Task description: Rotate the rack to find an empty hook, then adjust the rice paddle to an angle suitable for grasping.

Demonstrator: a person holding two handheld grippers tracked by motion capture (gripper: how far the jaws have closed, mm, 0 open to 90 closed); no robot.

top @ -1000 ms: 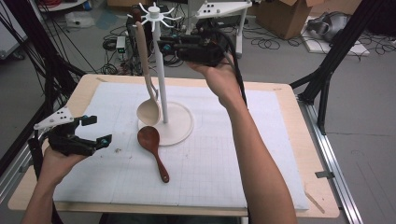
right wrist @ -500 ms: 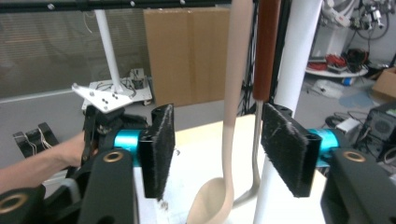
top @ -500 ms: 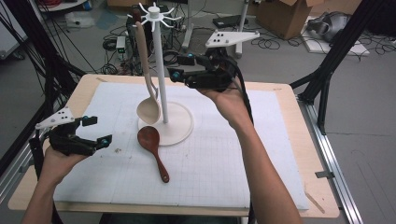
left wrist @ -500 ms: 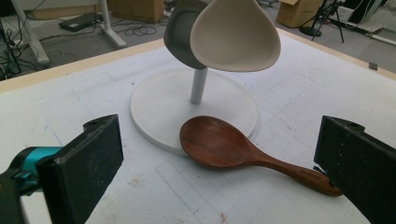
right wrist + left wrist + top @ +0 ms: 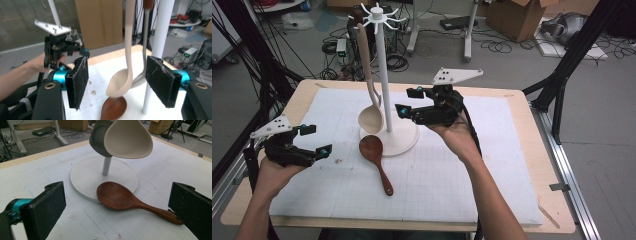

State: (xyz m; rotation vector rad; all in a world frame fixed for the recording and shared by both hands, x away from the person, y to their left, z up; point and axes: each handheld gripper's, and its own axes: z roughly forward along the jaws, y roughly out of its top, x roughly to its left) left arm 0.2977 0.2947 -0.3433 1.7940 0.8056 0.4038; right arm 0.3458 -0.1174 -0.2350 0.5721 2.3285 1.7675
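Right gripper [image 5: 408, 100] has come down from the top of the white utensil stand [image 5: 388, 137], jaws just been opening, nothing between them: I judge the beige ladle [image 5: 371, 118] hung. Left gripper [image 5: 318, 139] open wide near the table's left edge. Brown wooden spoon [image 5: 130, 201] lies ahead between its jaws, untouched, bowl against the stand's base.

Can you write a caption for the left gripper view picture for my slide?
Open left gripper faces a dark brown wooden spoon lying against a white round stand base, pale ladle hanging above.
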